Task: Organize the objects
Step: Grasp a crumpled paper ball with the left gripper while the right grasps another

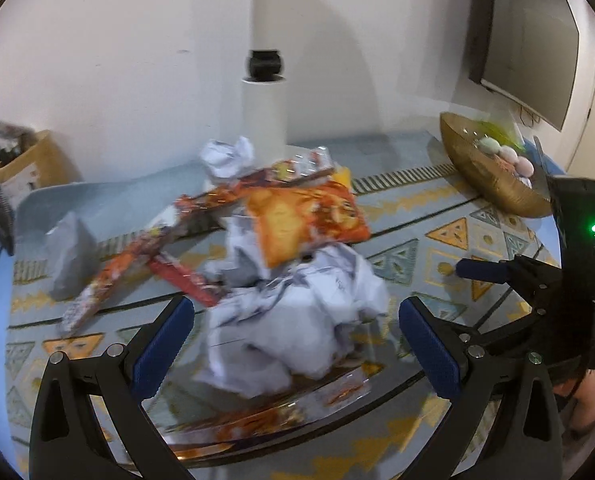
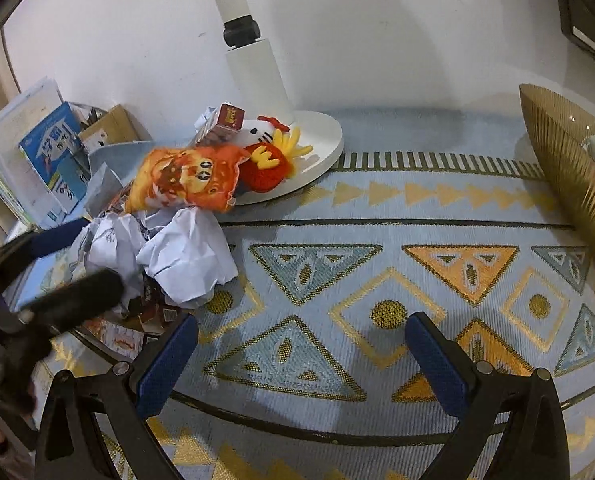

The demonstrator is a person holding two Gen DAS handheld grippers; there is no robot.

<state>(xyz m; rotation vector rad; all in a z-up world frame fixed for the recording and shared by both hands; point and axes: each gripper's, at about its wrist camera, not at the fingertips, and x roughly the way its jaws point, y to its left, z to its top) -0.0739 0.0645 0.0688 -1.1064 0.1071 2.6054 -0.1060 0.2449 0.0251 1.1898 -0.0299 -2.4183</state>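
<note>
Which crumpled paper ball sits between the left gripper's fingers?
The big one, below the orange snack bag. The smaller ball lies far back by the white pole.

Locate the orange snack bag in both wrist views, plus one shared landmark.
Left wrist: orange snack bag sits centre frame, on top of the crumpled white paper, beyond the open left tool.
Right wrist: the bag is upper left, above the crumpled paper and left of the open right tool.
Shared landmark: the white stand pole behind the pile.
</note>
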